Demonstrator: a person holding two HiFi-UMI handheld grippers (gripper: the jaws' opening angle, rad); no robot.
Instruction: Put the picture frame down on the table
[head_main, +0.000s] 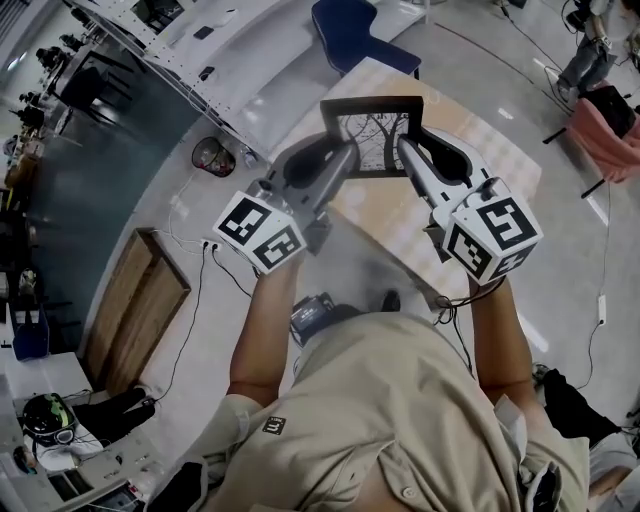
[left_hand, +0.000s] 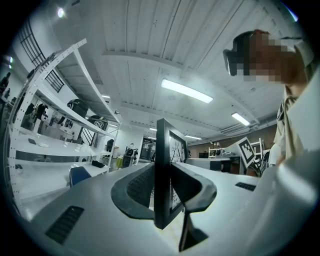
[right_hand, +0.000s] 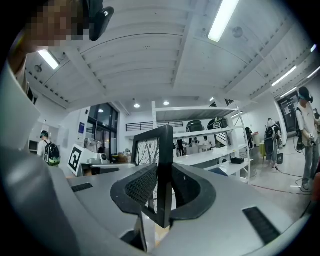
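The pale counter (head_main: 500, 165) lay below and ahead of me. Over it hung the picture frame (head_main: 372, 130), roughly upright and seemingly clear of the surface, its long axis running across between my hands. My left claw (head_main: 345, 160) was clamped on its left edge, my right claw (head_main: 408, 155) on its right. Lowering, I judged, needed both together.

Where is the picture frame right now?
The picture frame is at the head view's top centre, clamped on either side by the left gripper and the right gripper, over the wooden table.
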